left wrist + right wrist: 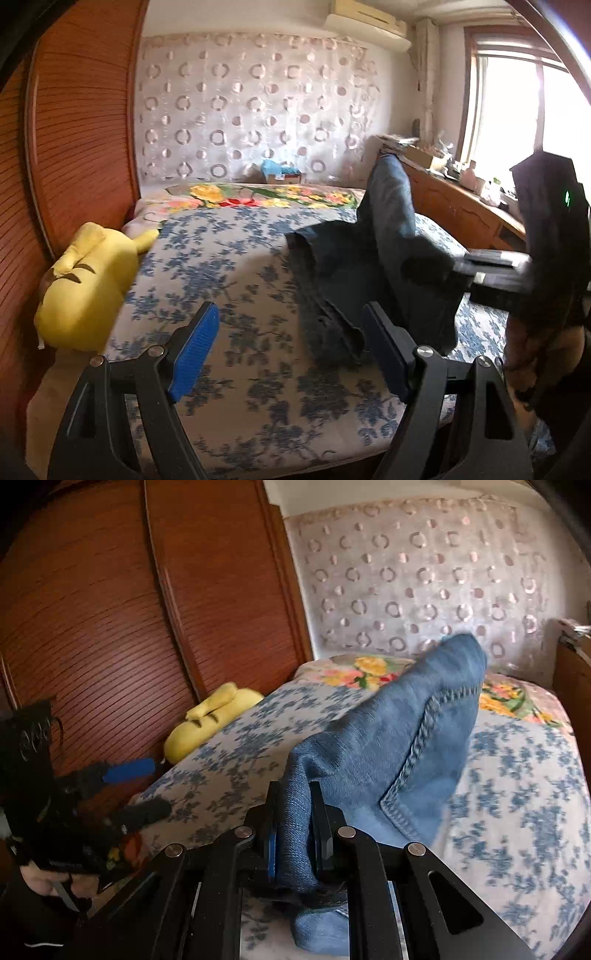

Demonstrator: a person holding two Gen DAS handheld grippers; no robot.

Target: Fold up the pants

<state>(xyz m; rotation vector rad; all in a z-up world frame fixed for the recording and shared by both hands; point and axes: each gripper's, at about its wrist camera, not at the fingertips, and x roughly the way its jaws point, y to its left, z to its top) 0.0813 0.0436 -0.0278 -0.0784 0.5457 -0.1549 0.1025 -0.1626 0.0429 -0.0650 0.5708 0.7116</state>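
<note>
Blue denim pants (388,738) are lifted off the floral bedsheet (517,794). My right gripper (294,801) is shut on a bunched fold of the denim, and the cloth rises away from it toward the headboard. In the left wrist view the same pants (373,273) look dark, partly raised and partly lying on the sheet (229,280); the right gripper (476,266) holds them from the right. My left gripper (291,328) hovers open over the sheet with nothing between its blue pads, its right finger close to the pants' near edge. In the right wrist view the left gripper (140,786) appears at the left, open.
A yellow plush toy (86,291) lies at the bed's left edge against a wooden louvred wardrobe (74,122). A flowered blanket (258,194) and a small box (282,173) sit by the headboard. A cluttered wooden cabinet (454,199) runs along the right, under a window.
</note>
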